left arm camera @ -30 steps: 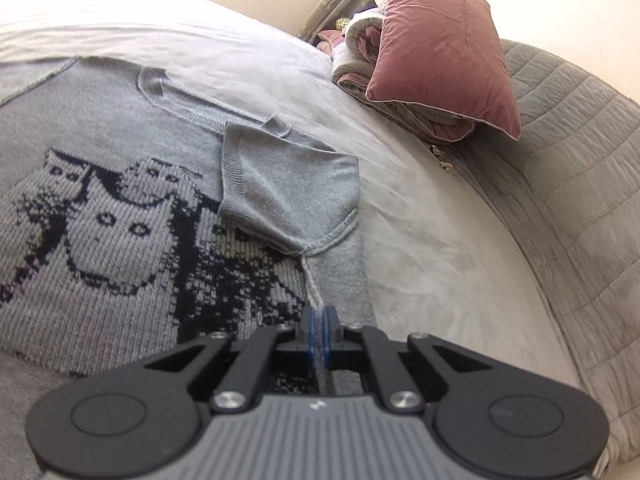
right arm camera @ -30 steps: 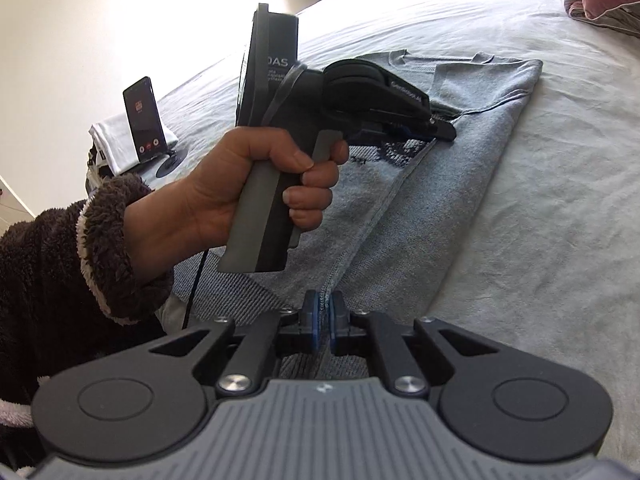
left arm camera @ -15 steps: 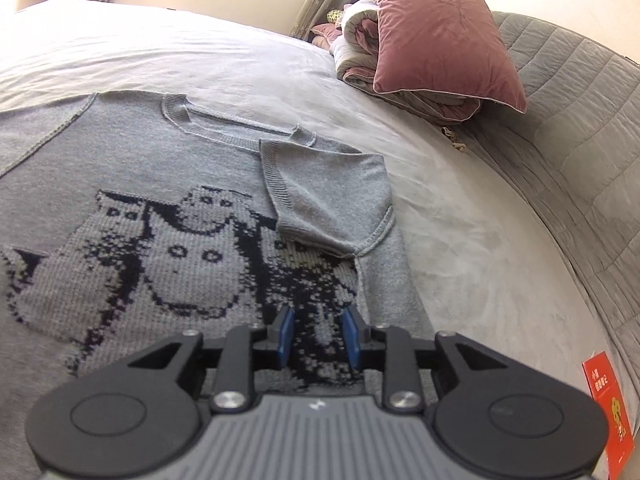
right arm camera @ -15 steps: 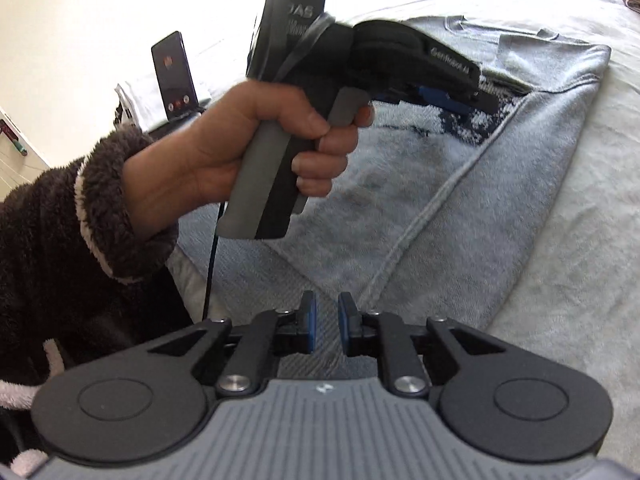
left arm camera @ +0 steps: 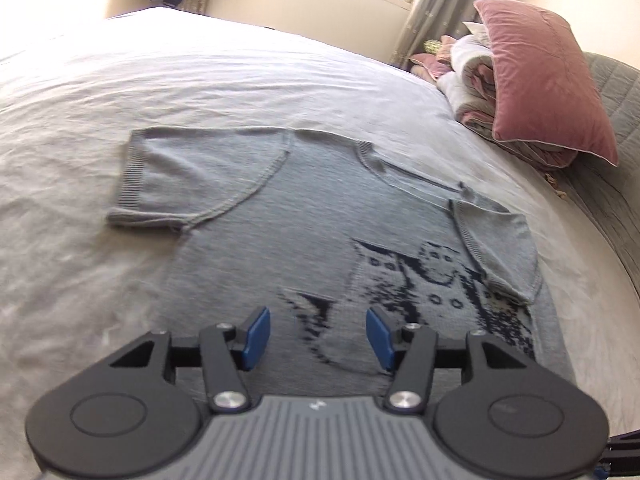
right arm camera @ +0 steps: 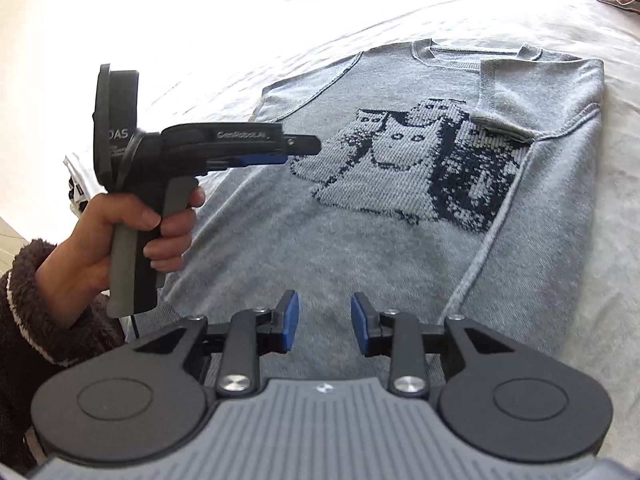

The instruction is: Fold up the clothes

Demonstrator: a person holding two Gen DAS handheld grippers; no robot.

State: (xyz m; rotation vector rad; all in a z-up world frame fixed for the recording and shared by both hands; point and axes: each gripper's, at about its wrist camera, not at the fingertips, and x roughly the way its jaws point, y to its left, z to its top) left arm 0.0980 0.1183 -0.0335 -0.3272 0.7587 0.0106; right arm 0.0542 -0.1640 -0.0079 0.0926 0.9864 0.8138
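A grey knit sweater (left arm camera: 304, 216) with a dark cat pattern lies flat on the bed. Its right side and right sleeve (left arm camera: 496, 256) are folded inward; its left sleeve (left arm camera: 192, 176) lies spread out. My left gripper (left arm camera: 316, 334) hovers above the lower front, its jaws opening, with nothing between the blue pads. In the right wrist view the sweater (right arm camera: 400, 216) fills the middle. My right gripper (right arm camera: 325, 326) is over the hem, its jaws opening and empty. The left gripper (right arm camera: 296, 148), held by a hand (right arm camera: 132, 236), hangs above the sweater's left side.
A pink pillow (left arm camera: 544, 80) rests on folded bedding (left arm camera: 472, 80) at the back right, beside a grey quilted headboard (left arm camera: 620, 128). The pale bedsheet (left arm camera: 120, 80) spreads around the sweater. A fuzzy dark sleeve (right arm camera: 32, 320) is at the lower left.
Both grippers let go of the sweater's folded right edge and opened. The left gripper swung left over the sweater's front, bringing the spread left sleeve into view. The right gripper drew back towards the hem.
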